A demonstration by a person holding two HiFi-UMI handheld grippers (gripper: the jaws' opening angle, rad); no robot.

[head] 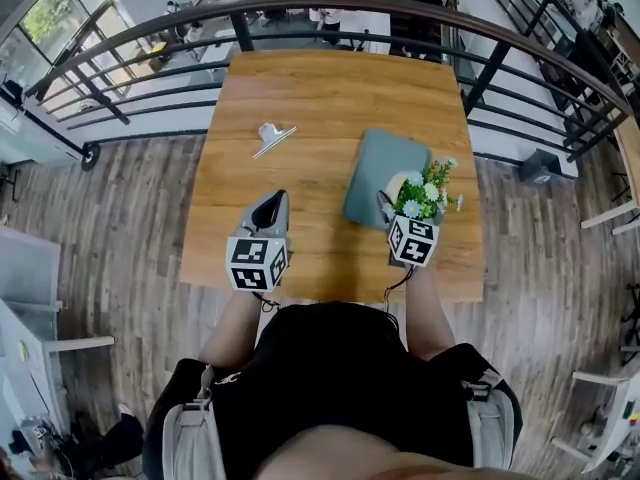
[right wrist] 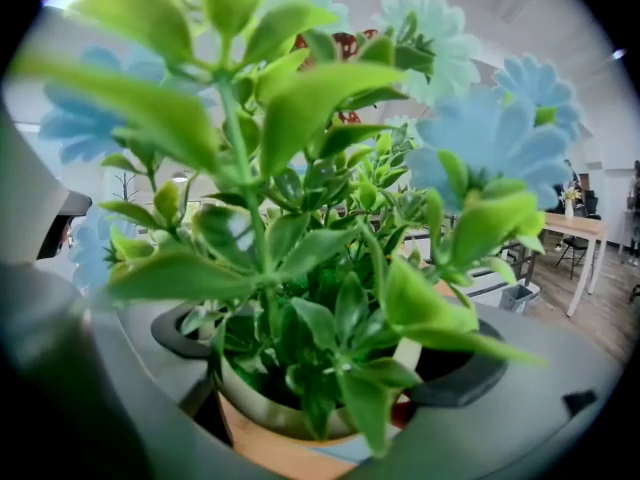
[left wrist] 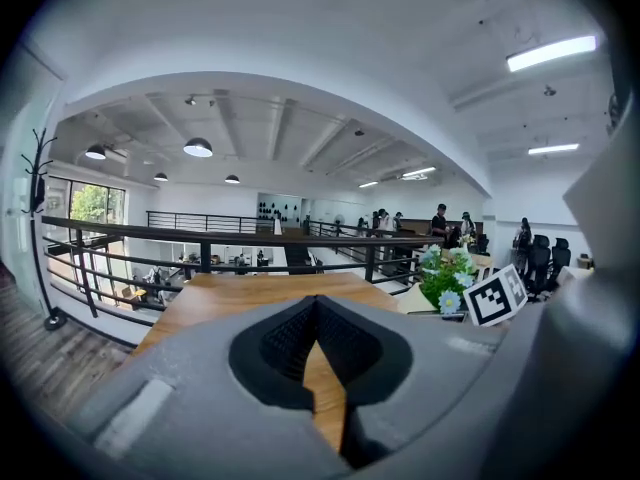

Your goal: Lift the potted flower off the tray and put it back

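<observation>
A: We're over the wooden table point(head: 320, 88), and the right gripper point(head: 405, 208) has its jaws clamped on either side of the potted flower point(head: 424, 196), pads pressed against the pale pot.

B: And where is it sitting? From our head view it's at the near right corner of the grey tray point(head: 378, 168). We can't tell whether the base is touching the tray or just clear of it.

A: It's upright, though. The long axis runs straight up, pot mouth to the ceiling, with green leaves and light blue blooms fanning out above the jaws.

B: For print, we've only got black-and-white square patterns on the marker cube point(head: 413, 240) behind the pot, and the same kind on the other cube point(head: 258, 262).

A: The left gripper point(head: 276, 200) is well apart from the tray, low over bare wood near our edge. Its tips are pressed together with nothing between them.

B: Further up the table there's a small metal clip point(head: 270, 136), lying by itself to the left of the tray. A dark railing point(head: 330, 8) curves past the far side of the table.
</observation>
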